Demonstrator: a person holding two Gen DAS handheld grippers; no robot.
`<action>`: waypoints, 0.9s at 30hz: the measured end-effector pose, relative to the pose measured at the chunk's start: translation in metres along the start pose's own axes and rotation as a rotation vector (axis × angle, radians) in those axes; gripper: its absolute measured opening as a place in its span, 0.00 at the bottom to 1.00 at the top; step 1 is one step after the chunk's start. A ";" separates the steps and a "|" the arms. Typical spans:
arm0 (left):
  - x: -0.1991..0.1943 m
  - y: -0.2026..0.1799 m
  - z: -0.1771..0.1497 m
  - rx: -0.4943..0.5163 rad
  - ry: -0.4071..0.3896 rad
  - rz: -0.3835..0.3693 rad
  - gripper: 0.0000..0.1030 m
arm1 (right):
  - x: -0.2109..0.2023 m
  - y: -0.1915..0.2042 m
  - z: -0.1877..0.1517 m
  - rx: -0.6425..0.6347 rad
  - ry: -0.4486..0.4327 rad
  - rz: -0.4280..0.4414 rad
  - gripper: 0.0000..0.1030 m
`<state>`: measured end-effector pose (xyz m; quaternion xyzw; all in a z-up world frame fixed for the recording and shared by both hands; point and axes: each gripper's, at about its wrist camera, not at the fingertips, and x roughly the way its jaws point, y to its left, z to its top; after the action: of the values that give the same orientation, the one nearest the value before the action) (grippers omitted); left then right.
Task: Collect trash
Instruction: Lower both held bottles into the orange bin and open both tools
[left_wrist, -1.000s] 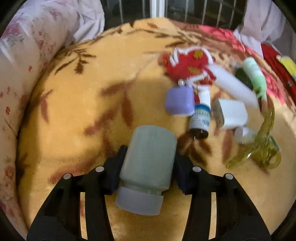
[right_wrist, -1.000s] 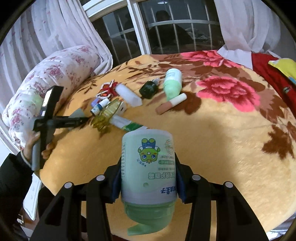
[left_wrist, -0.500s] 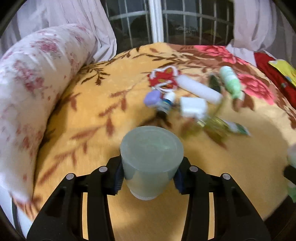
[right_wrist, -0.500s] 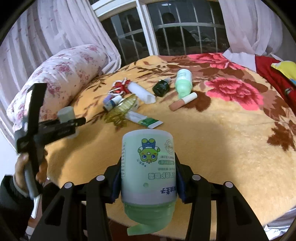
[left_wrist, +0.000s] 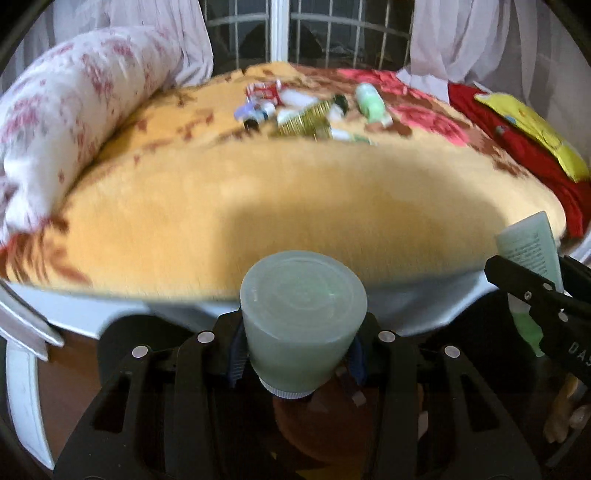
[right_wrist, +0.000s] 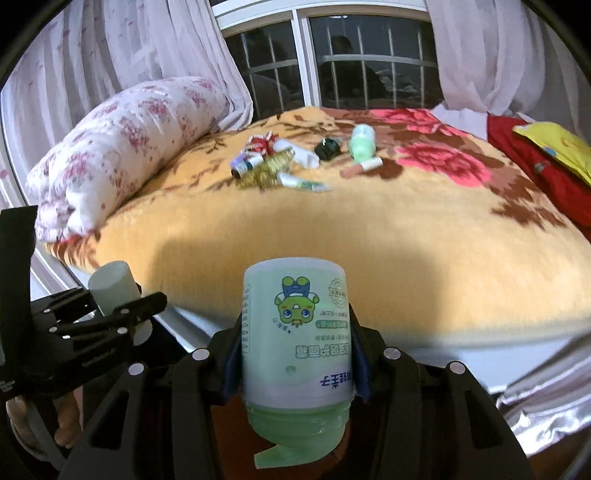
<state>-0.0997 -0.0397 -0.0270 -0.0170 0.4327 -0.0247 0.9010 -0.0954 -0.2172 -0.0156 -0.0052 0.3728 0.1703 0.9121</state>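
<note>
My left gripper (left_wrist: 297, 345) is shut on a pale grey-green jar (left_wrist: 301, 314), its flat end facing the camera. My right gripper (right_wrist: 295, 365) is shut on a light green bottle (right_wrist: 295, 332) with a cartoon label, held cap toward the camera. Both are held off the front edge of the bed (right_wrist: 369, 258). In the right wrist view the left gripper (right_wrist: 122, 314) with the jar (right_wrist: 110, 286) shows at the left. In the left wrist view the right gripper's finger (left_wrist: 532, 295) and bottle (left_wrist: 528, 247) show at the right. Several bottles and tubes (right_wrist: 295, 162) lie far back on the blanket.
A floral bolster pillow (right_wrist: 122, 147) lies along the bed's left side. Red and yellow cloth (right_wrist: 543, 155) sits at the right. A barred window (right_wrist: 332, 66) and curtains stand behind. A white bed frame (left_wrist: 22, 350) edges the lower left above brown floor.
Both grippers have drawn back from the pile of trash to beyond the bed's front edge, each keeping its container. The left gripper has come closer to the right one.
</note>
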 end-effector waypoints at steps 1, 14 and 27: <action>0.003 -0.001 -0.005 -0.002 0.015 -0.007 0.41 | 0.000 0.000 -0.007 0.005 0.009 -0.001 0.46; 0.062 0.002 -0.046 -0.028 0.196 -0.029 0.41 | 0.042 0.003 -0.068 0.053 0.195 -0.015 0.46; 0.064 0.003 -0.048 -0.022 0.213 -0.030 0.41 | 0.051 0.002 -0.071 0.056 0.226 -0.009 0.46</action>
<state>-0.0971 -0.0414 -0.1072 -0.0308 0.5262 -0.0353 0.8491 -0.1102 -0.2088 -0.1011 -0.0005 0.4777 0.1540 0.8649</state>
